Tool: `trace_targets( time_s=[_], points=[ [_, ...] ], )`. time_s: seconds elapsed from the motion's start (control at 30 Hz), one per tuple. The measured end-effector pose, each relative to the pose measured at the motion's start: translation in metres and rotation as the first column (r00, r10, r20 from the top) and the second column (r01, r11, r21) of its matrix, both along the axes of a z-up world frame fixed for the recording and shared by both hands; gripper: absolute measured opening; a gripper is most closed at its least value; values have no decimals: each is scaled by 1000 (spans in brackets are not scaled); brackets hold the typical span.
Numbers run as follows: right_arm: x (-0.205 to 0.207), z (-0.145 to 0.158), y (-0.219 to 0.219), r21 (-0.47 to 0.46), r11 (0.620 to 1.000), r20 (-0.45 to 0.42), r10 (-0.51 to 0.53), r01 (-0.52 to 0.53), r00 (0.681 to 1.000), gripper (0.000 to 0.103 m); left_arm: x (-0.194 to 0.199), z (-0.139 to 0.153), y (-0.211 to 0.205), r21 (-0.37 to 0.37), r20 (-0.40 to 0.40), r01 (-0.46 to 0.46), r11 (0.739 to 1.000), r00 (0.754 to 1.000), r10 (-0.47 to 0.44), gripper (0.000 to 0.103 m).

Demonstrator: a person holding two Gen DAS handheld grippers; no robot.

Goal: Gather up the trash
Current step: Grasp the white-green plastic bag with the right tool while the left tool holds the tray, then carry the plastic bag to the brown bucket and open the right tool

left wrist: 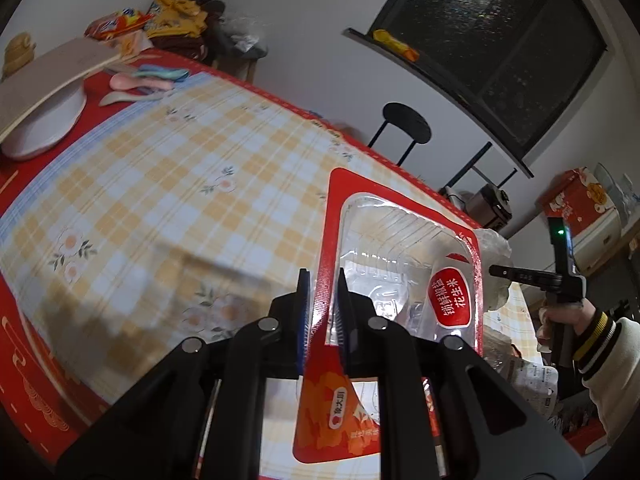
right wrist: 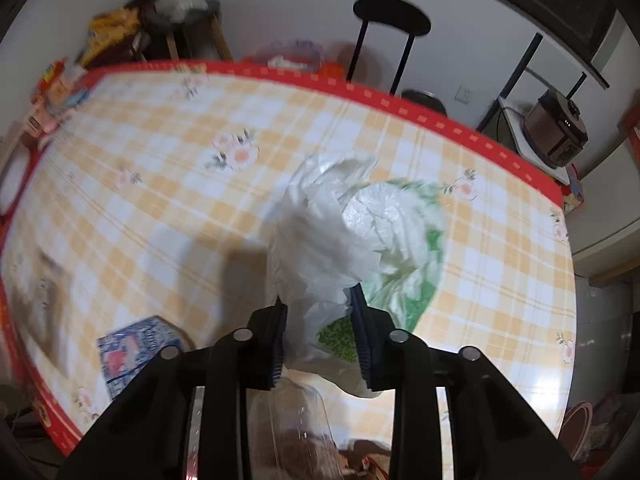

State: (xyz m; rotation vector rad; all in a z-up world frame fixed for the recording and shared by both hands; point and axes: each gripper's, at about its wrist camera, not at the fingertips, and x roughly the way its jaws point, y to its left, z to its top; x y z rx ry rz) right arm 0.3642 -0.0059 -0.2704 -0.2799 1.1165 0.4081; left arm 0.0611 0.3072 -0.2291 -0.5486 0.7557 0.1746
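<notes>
My left gripper (left wrist: 323, 286) is shut on the edge of an empty red snack package with a clear plastic tray (left wrist: 400, 256) and holds it up above the checked tablecloth (left wrist: 160, 168). My right gripper (right wrist: 318, 312) is shut on a crumpled white and green plastic bag (right wrist: 360, 232), lifted over the table (right wrist: 160, 200). The right gripper also shows at the right edge of the left wrist view (left wrist: 560, 276), held by a hand in a striped cuff, with the bag (left wrist: 494, 256) beside it.
A white plate (left wrist: 44, 124), a board and pastel spoons (left wrist: 152, 80) lie at the table's far left. Snack bags pile behind. A blue carton (right wrist: 132, 352) and a clear bottle (right wrist: 296, 420) sit near the front edge. A black stool (right wrist: 390, 20) and rice cooker (right wrist: 556, 128) stand beyond.
</notes>
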Motion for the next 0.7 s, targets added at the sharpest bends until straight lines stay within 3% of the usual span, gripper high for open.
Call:
trace_targets(
  time_s=[0.33,0.53,0.7],
  points=[
    [-45,82,-70,191,982,172,-46,13,984,24,19,20,-55,17,33,65,998,997,-66,15],
    [-85,121,-157,307,950,234,-139,62,962,24,26,41,-106,48,55,112,993,992,-114,15],
    [-119,140,-236,350,930,264,-213,112,941,24,32,63,-156,76,77,155,985,984,-161,15]
  ],
)
